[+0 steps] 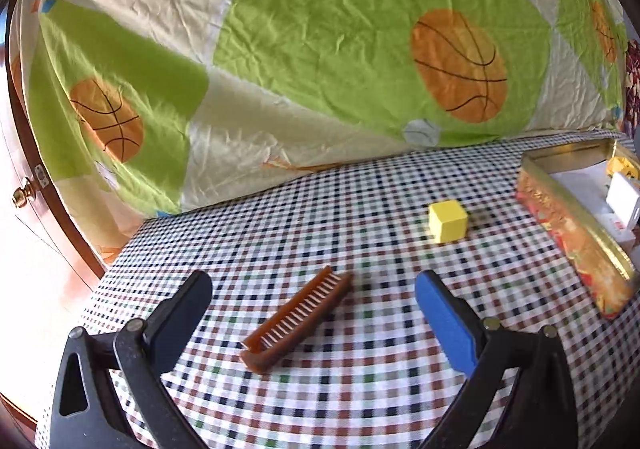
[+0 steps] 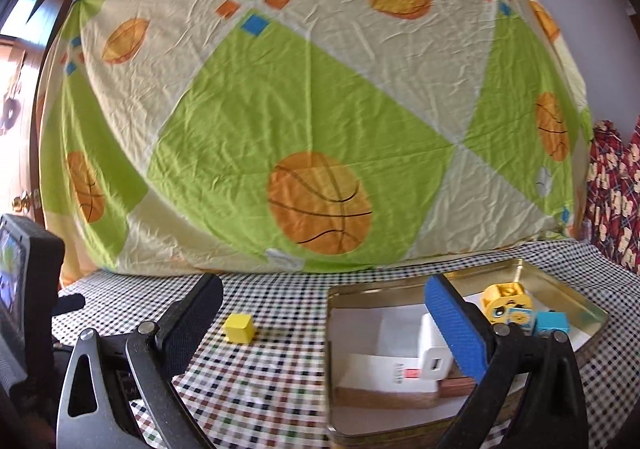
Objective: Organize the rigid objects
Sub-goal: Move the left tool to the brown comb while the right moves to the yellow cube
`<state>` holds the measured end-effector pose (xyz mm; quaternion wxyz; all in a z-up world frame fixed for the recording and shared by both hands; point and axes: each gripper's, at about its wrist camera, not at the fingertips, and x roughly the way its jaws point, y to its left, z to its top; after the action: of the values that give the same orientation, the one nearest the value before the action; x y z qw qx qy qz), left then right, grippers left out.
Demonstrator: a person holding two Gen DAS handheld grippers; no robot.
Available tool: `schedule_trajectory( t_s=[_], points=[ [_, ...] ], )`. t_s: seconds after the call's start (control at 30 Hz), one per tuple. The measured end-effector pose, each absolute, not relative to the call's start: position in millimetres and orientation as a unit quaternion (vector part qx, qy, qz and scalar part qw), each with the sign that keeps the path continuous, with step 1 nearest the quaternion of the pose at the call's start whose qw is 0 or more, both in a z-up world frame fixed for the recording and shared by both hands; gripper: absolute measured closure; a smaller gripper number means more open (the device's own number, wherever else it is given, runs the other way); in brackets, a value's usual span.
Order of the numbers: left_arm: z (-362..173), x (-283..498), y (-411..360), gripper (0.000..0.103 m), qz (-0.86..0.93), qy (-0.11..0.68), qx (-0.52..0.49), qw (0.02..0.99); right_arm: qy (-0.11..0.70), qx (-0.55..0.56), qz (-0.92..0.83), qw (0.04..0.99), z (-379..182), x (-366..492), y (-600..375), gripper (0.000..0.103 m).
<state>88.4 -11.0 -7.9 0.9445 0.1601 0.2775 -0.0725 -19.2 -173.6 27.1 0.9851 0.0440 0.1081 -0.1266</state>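
Comb [image 1: 298, 323] lies flat between our spread, empty left gripper [image 1: 314, 287] — we judge it light, stiff, slippery; pinch across spine. Right gripper [image 2: 324, 291] also spread, empty.

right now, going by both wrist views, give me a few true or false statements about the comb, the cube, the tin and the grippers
1. The brown comb lies on the checked tablecloth between the open left gripper fingers. True.
2. The yellow cube sits inside the tin. False: it rests on the cloth, outside.
3. The right gripper is shut on a white charger. False: it is open and holds nothing.
4. The tin holds yellow and blue toy blocks. True.
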Motion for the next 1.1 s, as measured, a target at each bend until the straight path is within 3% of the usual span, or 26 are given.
schedule_trajectory(
  t_s=[0.23,0.33,0.53,0.7,0.77,0.8,0.97,1.1],
  points=[
    [-33.7,127.1,9.7,0.001,-0.097,0.378,0.162,0.906,0.157,0.034,-0.115,0.98,17.6,7.2,-158.0,0.001],
    [-43.4,139.7,20.3,0.014,-0.105,0.42,0.13,0.892,0.163,0.032,-0.103,0.981,16.7,13.9,-152.8,0.001],
    [-51.4,146.8,36.3,0.021,-0.13,0.453,0.068,0.879,0.191,0.037,-0.089,0.977,12.8,35.1,-149.1,0.001],
    [-47.0,138.2,26.9,0.056,-0.156,0.441,0.078,0.88,0.22,0.029,-0.077,0.972,7.6,55.2,-142.2,0.001],
    [-45.8,136.0,27.3,0.076,-0.151,0.44,0.069,0.882,0.23,0.024,-0.072,0.97,5.3,62.5,-138.6,0.001],
    [-45.3,135.5,28.4,0.079,-0.148,0.44,0.063,0.883,0.236,0.021,-0.07,0.969,3.9,66.7,-136.8,0.001],
    [-42.4,131.5,35.9,0.079,-0.135,0.441,0.027,0.887,0.268,0.019,-0.058,0.962,-3.8,89.0,-131.8,0.003],
    [-33.9,128.0,44.2,0.079,-0.116,0.417,0.012,0.901,0.317,0.013,-0.034,0.948,-14.0,115.6,-123.4,0.022]
  ],
)
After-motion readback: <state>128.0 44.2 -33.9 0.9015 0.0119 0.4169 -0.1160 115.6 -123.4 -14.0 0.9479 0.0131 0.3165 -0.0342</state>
